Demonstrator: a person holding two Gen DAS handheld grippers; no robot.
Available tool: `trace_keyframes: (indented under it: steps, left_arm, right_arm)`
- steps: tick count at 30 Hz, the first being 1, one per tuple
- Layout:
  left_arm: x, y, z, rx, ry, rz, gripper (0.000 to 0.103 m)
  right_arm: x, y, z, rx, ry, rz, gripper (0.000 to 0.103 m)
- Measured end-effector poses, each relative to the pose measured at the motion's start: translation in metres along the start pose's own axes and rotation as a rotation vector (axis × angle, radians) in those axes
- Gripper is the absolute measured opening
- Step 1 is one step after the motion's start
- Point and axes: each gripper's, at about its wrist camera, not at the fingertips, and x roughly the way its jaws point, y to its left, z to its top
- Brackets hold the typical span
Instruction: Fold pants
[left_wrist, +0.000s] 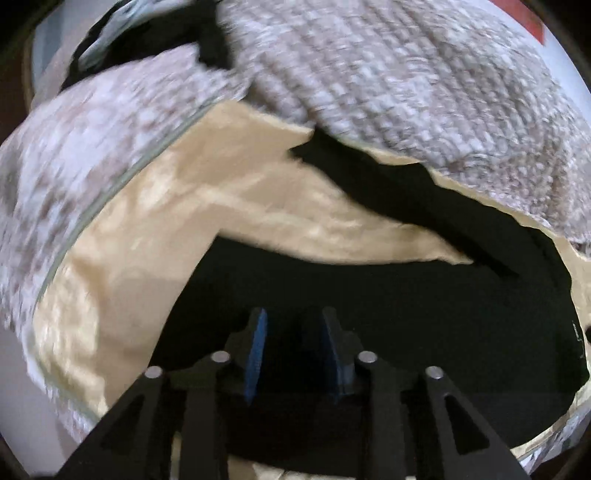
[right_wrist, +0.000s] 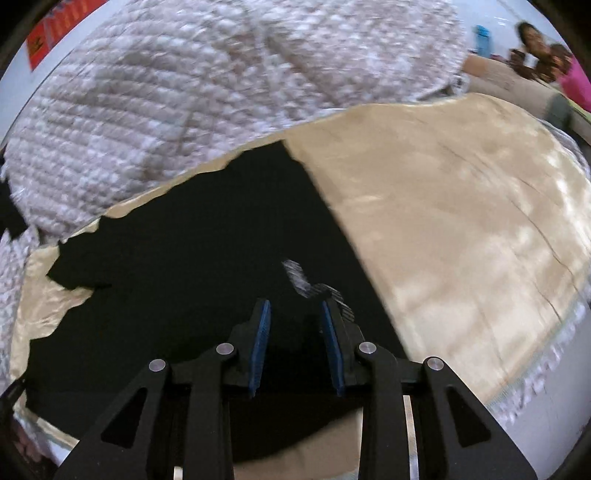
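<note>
Loosely, both tools (left_wrist: 293, 317) (right_wrist: 295, 308) gape empty over matte black pants (right_wrist: 192, 266) on glossy cream satin (right_wrist: 461, 221).

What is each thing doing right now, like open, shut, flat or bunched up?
Left gripper: open, holding nothing.
Right gripper: open, holding nothing.
Black pants: lying flat on the cloth, let go.
Beige satin cloth: spread out, slightly wrinkled.
Knitted blanket: bunched up behind the pants.

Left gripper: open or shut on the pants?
Open. In the left wrist view the left gripper shows a gap between its blue pads, hovering over the black pants with no cloth pinched.
</note>
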Motion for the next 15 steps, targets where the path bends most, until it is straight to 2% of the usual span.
trace_keyframes:
  steps: [4,5,7,9,10,11,15]
  left_arm:
    - [0.017,-0.02,0.026,0.068,0.006,-0.019,0.045]
    - [0.024,-0.022,0.03,0.076,0.017,-0.011,0.045]
    - [0.037,-0.022,0.033,0.089,0.027,0.03,0.045]
    - [0.05,-0.014,0.032,0.066,0.048,0.098,0.045]
    - [0.055,-0.007,0.031,0.042,0.072,0.119,0.045]
    - [0.059,0.002,0.03,0.011,0.096,0.131,0.045]
    - [0.052,0.011,0.031,-0.031,0.06,0.167,0.045]
  right_arm:
    - [0.025,0.023,0.024,-0.1,0.033,0.003,0.03]
    - [0.031,0.027,0.027,-0.111,0.046,0.006,0.034]
    - [0.047,0.034,0.038,-0.146,0.078,0.03,0.045]
    - [0.059,0.037,0.041,-0.176,0.096,0.031,0.045]
    - [0.067,0.036,0.042,-0.186,0.101,-0.001,0.045]
    - [0.072,0.034,0.043,-0.182,0.105,-0.025,0.045]
    - [0.074,0.016,0.045,-0.082,0.09,-0.034,0.045]
